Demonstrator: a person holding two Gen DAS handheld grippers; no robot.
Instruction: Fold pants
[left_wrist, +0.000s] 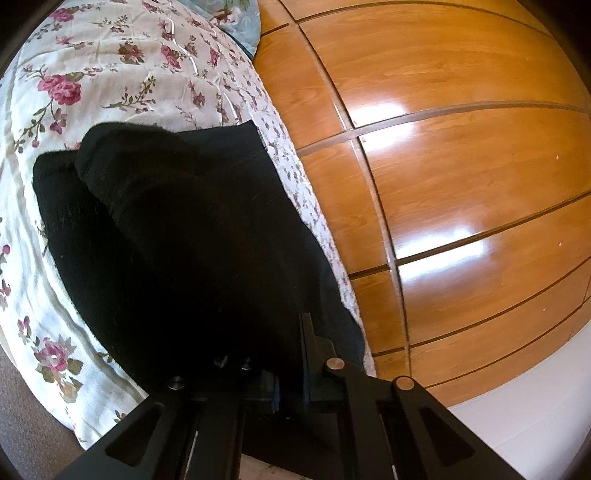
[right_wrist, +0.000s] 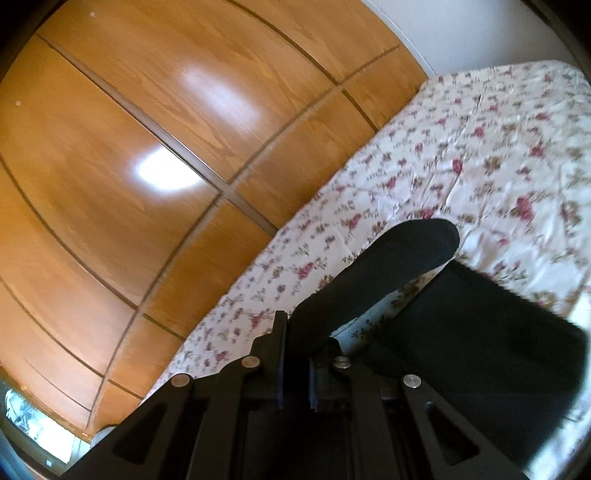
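The black pants (left_wrist: 177, 229) lie bunched on the floral bedspread (left_wrist: 110, 85) near the bed's edge. My left gripper (left_wrist: 280, 354) is shut on the pants' near end; the cloth drapes over and hides its left finger. In the right wrist view the pants (right_wrist: 480, 332) spread to the right, with one leg (right_wrist: 399, 254) lifted off the bedspread (right_wrist: 480, 147). My right gripper (right_wrist: 295, 332) is shut on that leg's end, holding it just above the bed.
A glossy wooden wardrobe (left_wrist: 461, 166) stands close along the bed's edge, also in the right wrist view (right_wrist: 147, 147). A blue-grey pillow (left_wrist: 236, 22) lies at the far end of the bed. A white wall (right_wrist: 461, 26) is beyond.
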